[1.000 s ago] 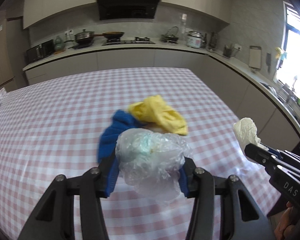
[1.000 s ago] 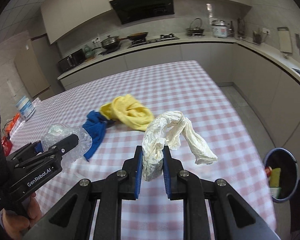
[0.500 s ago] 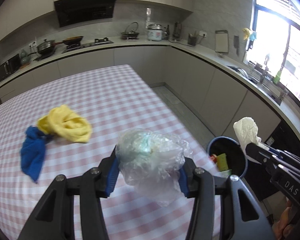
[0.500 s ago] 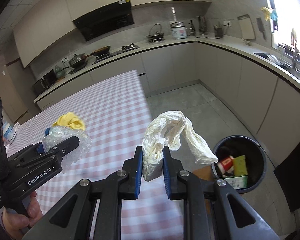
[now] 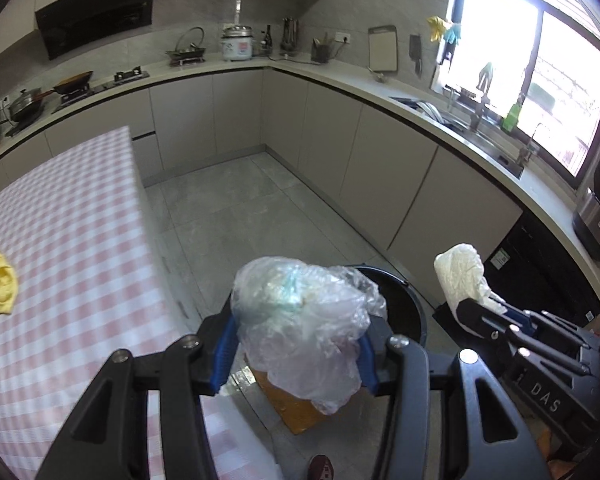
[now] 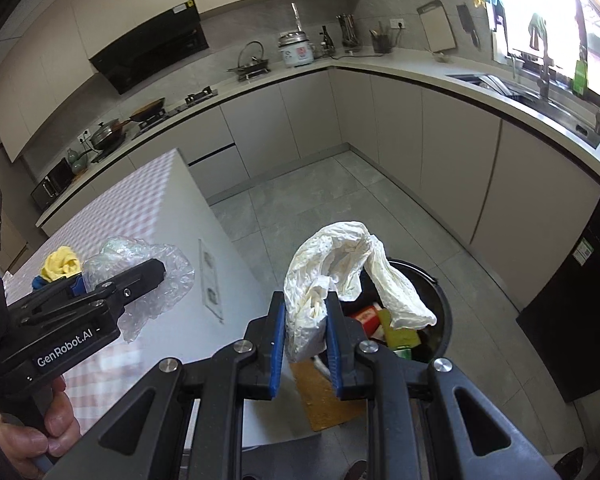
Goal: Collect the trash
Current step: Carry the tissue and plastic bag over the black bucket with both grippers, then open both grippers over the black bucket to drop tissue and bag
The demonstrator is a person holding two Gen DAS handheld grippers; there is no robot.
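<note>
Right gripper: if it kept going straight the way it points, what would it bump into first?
Probably the trash bin. The right gripper, shut on a crumpled white bag, points down toward the bin's open top on the floor, with nothing visible between. Depth is hard to judge, so it might meet the near rim first.

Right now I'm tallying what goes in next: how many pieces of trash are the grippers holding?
2. A crumpled clear plastic bag sits clamped in the left gripper, and a crumpled white paper wad in the right gripper, above the black trash bin.
</note>
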